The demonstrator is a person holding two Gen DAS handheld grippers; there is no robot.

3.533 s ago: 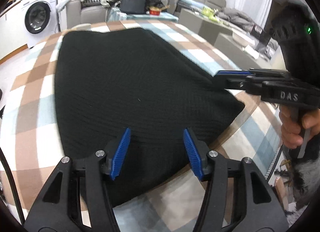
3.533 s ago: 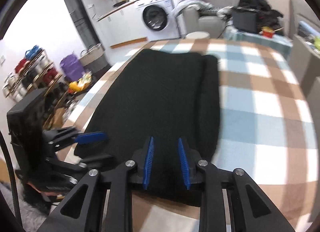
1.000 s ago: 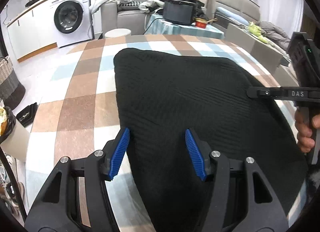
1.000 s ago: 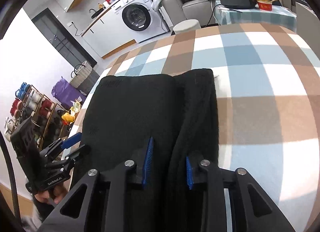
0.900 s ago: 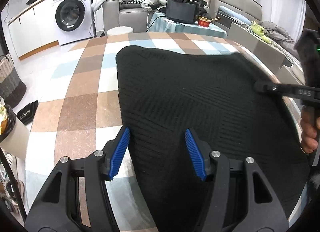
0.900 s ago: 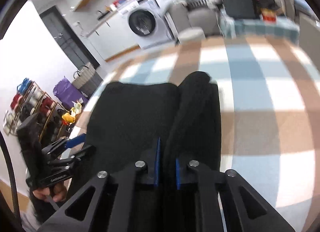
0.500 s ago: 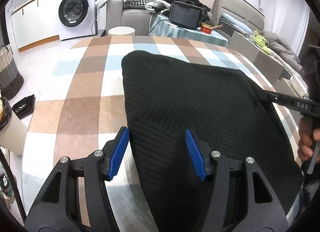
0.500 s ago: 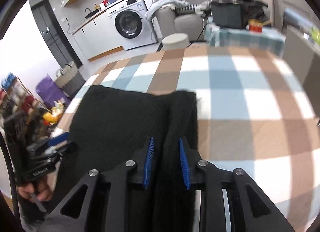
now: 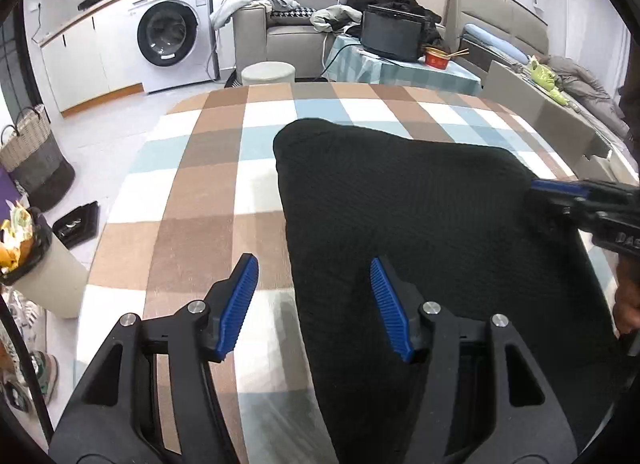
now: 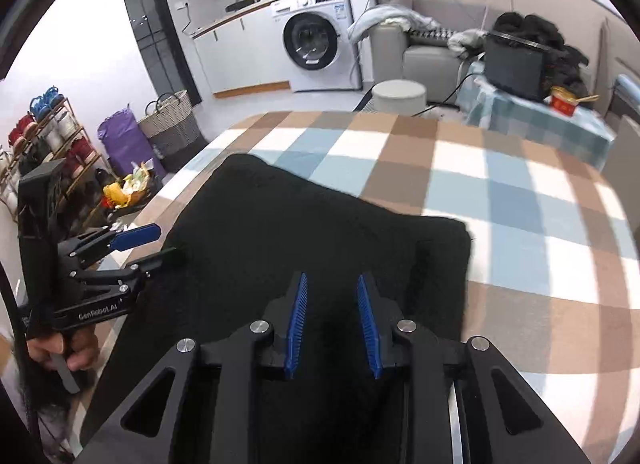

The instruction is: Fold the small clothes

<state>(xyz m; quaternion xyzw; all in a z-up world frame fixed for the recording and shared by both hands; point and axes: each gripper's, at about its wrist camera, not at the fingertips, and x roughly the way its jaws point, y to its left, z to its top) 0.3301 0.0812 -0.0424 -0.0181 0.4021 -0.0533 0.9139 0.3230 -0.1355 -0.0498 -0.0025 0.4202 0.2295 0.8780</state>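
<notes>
A black knit garment (image 9: 420, 216) lies flat on the checked tablecloth (image 9: 208, 192); it also shows in the right wrist view (image 10: 288, 232), with a doubled-over strip along its right side. My left gripper (image 9: 314, 304) is open and empty, straddling the garment's near left edge. My right gripper (image 10: 332, 316) is open over the garment's near end, nothing between its pads. Each gripper shows in the other's view: the right (image 9: 560, 192) at the garment's right edge, the left (image 10: 148, 244) at its left edge.
The tablecloth (image 10: 500, 192) stretches beyond and right of the garment. A washing machine (image 9: 172, 44), sofa (image 9: 280, 32), small round stool (image 9: 268, 74) and side table with a black box (image 9: 392, 36) stand beyond. Baskets (image 10: 172, 124) and a shoe rack (image 10: 48, 136) are left.
The right gripper, shut on the garment's folded strip a second ago, has opened and let it lie. Both grippers drew back; the garment now sits further right in the left wrist view.
</notes>
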